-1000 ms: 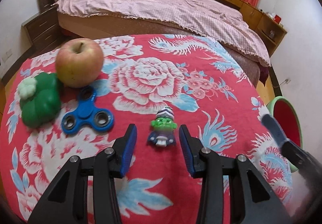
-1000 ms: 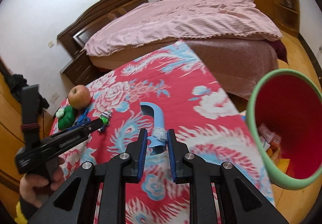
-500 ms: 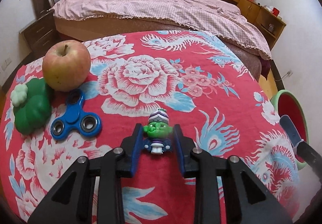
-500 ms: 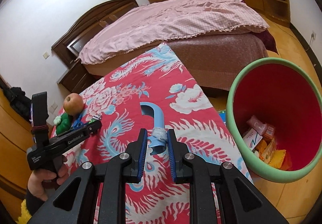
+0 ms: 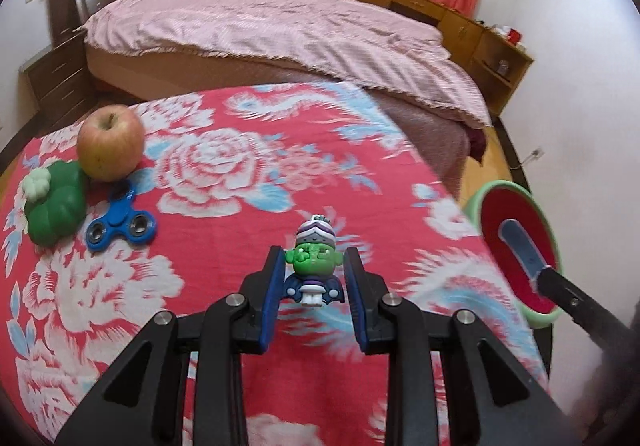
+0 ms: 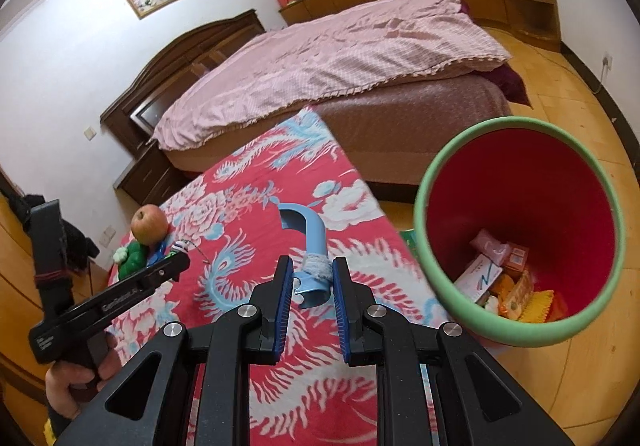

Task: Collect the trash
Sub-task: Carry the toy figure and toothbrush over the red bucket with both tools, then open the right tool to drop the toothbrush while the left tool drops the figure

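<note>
Left tool (image 5: 314,278) clamped on a small green-faced toy figure (image 5: 315,258), blue pads pressed against its sides, figure upright between them and lifted clear of the red flowered cloth on the bench (image 5: 224,205). Right tool (image 6: 311,288) clamped on the lower end of a curved light-blue plastic handle (image 6: 310,242), gripped at a wrapped grey band, hooked end pointing away and up. Seen from the left wrist view, that same blue handle (image 5: 520,246) in front of the mouth of the bin (image 5: 478,197). Bin (image 6: 424,230) green-rimmed, red inside, standing on the wooden floor just beside the bench's right edge, tilted appearance from the lens; wrappers and small packets (image 6: 508,282) lying at its bottom. Left behind on the cloth near the far left corner: an apple (image 5: 110,147), a green squashy toy with a white blob (image 5: 54,205) touching the apple, and a blue fidget spinner (image 5: 122,224) just beside both. Beyond the bench, a bed with a pink cover (image 5: 280,25). A hand (image 6: 76,382) wrapped round the left tool's grip at the lower left of the right wrist view.
</note>
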A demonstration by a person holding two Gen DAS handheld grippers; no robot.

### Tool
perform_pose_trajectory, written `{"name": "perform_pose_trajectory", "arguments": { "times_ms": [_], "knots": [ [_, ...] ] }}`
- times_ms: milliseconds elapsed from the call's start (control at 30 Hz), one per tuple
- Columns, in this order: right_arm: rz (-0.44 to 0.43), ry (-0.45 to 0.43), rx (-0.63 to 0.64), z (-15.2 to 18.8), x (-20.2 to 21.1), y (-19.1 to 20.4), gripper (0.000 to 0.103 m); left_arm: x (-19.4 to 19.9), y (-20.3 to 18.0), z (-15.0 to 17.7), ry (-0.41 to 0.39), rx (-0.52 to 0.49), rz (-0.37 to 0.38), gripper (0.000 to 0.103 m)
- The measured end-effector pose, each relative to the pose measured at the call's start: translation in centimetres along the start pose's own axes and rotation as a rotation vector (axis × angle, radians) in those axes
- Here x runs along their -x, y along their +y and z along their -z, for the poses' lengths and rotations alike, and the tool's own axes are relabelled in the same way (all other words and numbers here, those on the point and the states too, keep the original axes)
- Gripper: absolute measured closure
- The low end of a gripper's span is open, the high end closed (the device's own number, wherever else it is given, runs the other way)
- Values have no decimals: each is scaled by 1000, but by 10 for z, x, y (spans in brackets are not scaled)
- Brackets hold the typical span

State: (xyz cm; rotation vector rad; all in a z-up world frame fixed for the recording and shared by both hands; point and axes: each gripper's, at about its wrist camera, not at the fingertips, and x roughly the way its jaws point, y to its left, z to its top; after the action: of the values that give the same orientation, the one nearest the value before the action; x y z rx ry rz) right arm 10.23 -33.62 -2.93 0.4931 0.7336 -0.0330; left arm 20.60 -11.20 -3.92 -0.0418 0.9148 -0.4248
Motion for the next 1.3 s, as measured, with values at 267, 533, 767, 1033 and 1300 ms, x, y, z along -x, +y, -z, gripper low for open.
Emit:
{"name": "perform_pose_trajectory", "arguments": {
  "times_ms": [267,533,767,1033,1300],
  "knots": [
    [38,-52,-66,-2,26,-33,83,12,-59,-2,-13,-92,68,73],
    [101,-89,-159,-4,42,-81,83,0,-111,-2,10,-179,117,73],
    [147,-88,-230,-4,40,-119,83,-23,-153,0,53,-247,151,73],
    [169,-62,-290,-1,30,-149,81,-50,-186,5,104,-304,174,73],
    [175,-72,-279,-1,33,-155,80,-73,-207,8,141,-338,196,73]
  ]
}}
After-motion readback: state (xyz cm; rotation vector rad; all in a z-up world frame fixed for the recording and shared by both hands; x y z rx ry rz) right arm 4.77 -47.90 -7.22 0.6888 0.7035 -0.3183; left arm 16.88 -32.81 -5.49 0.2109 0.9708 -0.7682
